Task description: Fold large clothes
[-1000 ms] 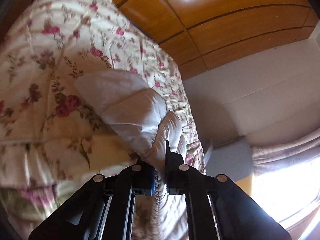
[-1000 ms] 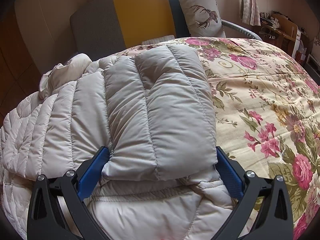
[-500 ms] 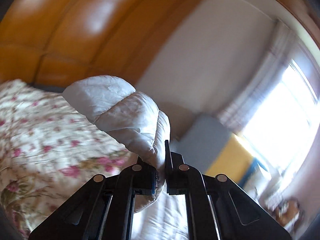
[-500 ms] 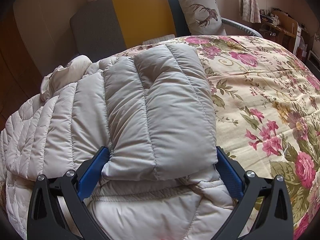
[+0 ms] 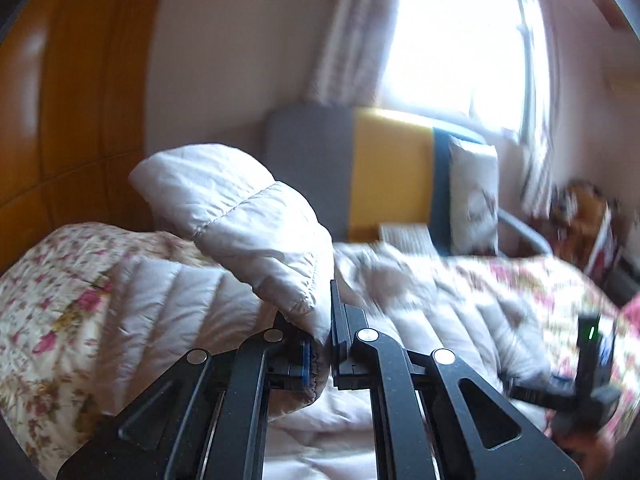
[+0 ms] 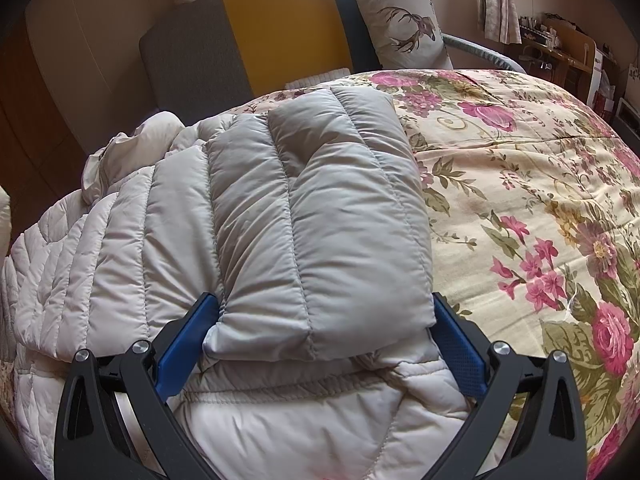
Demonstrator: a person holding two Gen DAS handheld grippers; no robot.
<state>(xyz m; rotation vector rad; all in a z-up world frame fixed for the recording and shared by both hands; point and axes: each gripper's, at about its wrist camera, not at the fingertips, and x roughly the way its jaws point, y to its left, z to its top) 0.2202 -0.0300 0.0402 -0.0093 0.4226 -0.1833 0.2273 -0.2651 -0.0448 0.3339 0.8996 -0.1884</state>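
My left gripper [image 5: 330, 344] is clenched on the cuff of a sleeve [image 5: 240, 224], the puffy end standing up and over the jaws, so I hold only a pinch of slippery quilted shell. My right gripper [image 6: 322, 340] is spread wide, its blue pads [image 6: 460, 344] either side of the other sleeve [image 6: 316, 232], which already lies folded across the jacket [image 6: 120, 248]; whether the pads press that sleeve or only bracket it I cannot tell, so I judge it is steadying the fold and not gripping it. The jacket lies flat on the floral quilt [image 6: 540, 200], toward the left side of the bed, collar end near the headboard [image 6: 276, 36]. I take the step in hand to be bringing this second sleeve across the body. The main risk is the cuff slipping out: the hold is small and the fabric slick, and a quick swing could pull it free or drag the whole jacket sideways, undoing the fold under my right gripper. If I lay it down too far over, it piles on the first sleeve and makes a lump. Down feather springs back too, so a sleeve let go without pressing may roll open. Beyond the headboard, a deer pillow [image 6: 400, 16] and curtained window [image 5: 452, 40] are well clear.
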